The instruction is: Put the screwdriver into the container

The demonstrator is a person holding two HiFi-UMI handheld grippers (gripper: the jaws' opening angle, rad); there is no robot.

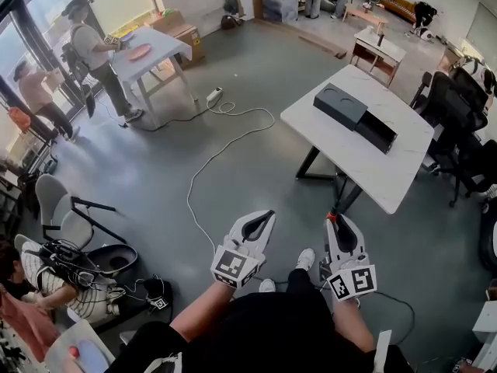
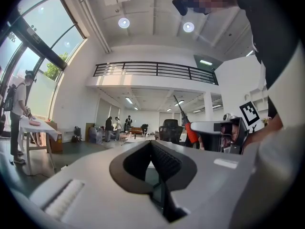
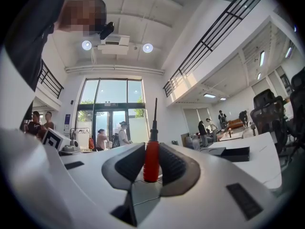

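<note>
A screwdriver (image 3: 151,159) with a red handle and a thin dark shaft stands upright between the pads of my right gripper (image 3: 151,149), which is shut on it. In the head view that gripper (image 1: 339,222) is low at the right, above the person's lap, with the red handle (image 1: 331,218) showing at its tip. My left gripper (image 1: 264,217) is beside it on the left, jaws together and empty. It (image 2: 152,144) looks out level, with the screwdriver (image 2: 191,131) to its right. The black container (image 1: 355,115) lies on a white table (image 1: 388,177) ahead to the right, also seen as the container (image 3: 233,152).
Black office chairs (image 1: 458,115) crowd the table's right side. A white cable (image 1: 225,146) snakes over the grey floor. A second white table (image 1: 151,53) with a person beside it stands far left. A chair (image 1: 78,224) and seated people are at the lower left.
</note>
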